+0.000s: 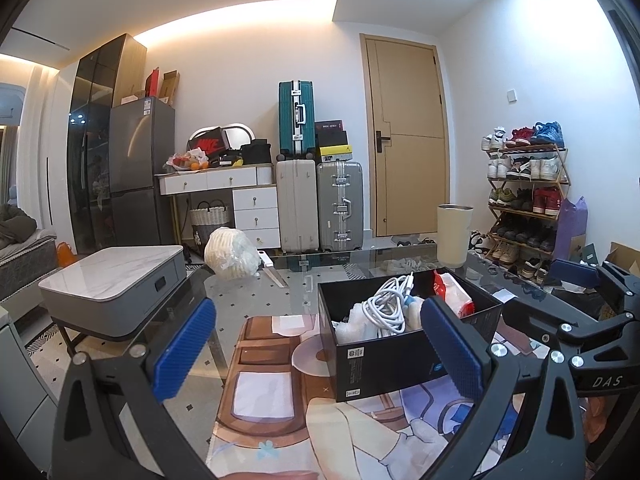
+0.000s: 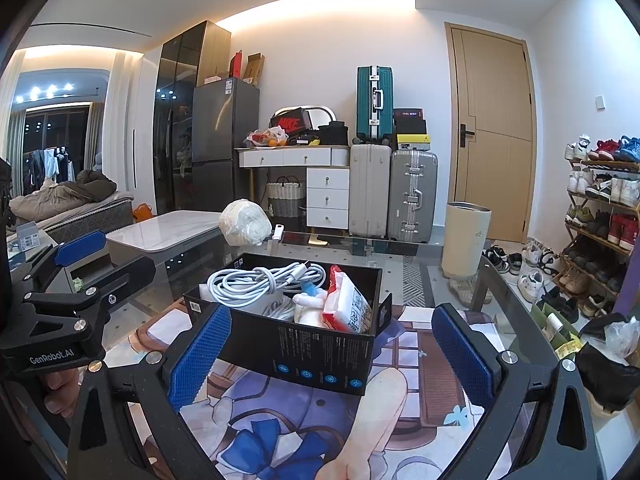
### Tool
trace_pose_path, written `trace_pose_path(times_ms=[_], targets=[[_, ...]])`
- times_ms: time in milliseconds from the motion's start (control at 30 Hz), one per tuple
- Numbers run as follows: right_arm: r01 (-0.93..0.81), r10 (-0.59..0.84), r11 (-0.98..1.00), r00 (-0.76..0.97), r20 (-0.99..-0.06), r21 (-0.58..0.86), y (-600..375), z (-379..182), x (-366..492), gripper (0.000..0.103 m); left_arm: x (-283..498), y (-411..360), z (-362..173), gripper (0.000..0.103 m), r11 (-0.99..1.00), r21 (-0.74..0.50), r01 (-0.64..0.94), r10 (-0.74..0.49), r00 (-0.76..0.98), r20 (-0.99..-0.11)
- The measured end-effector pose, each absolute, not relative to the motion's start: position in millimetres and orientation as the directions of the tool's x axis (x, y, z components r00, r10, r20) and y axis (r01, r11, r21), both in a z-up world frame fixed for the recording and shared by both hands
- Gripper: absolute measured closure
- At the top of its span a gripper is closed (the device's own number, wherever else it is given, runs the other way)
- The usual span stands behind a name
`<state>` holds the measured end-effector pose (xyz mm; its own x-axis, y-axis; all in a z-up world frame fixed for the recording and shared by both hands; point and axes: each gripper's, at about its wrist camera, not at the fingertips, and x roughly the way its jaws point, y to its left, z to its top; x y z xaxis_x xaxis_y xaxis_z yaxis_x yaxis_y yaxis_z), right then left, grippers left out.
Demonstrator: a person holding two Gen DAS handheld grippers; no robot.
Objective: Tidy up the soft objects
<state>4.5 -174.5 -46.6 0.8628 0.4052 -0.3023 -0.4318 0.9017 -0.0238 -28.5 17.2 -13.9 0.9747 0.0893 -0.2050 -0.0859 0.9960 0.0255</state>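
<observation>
A black open box (image 1: 400, 356) (image 2: 320, 352) stands on a printed mat on the glass table. Inside lie a coiled white cable (image 1: 386, 300) (image 2: 256, 282), a red-and-white tissue pack (image 1: 452, 288) (image 2: 348, 304) and a small white soft toy (image 2: 310, 300). My left gripper (image 1: 320, 344) is open and empty, its right pad close to the box's near right corner. My right gripper (image 2: 332, 356) is open too, with the box just ahead between its pads. Each view shows the other gripper at its edge.
A white bundle in plastic (image 1: 232, 254) (image 2: 245, 223) and a small white device (image 2: 279, 233) lie at the table's far side. A cream cylinder (image 1: 454, 236) (image 2: 466, 240) stands far right. A grey low table (image 1: 116, 288) sits left, and bags (image 2: 608, 356) lie right.
</observation>
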Motion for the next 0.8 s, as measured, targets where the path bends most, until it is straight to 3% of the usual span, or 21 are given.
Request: trace_pose_path(times_ms=[800], targets=[[-0.432,0.405,0.901,0.861,-0.308,-0.024,-171.8,-48.9,4.0,0.001,-27.2,15.4,-13.3,0.0,0.996,0.028,-0.082,0.086,0.975,-0.203]])
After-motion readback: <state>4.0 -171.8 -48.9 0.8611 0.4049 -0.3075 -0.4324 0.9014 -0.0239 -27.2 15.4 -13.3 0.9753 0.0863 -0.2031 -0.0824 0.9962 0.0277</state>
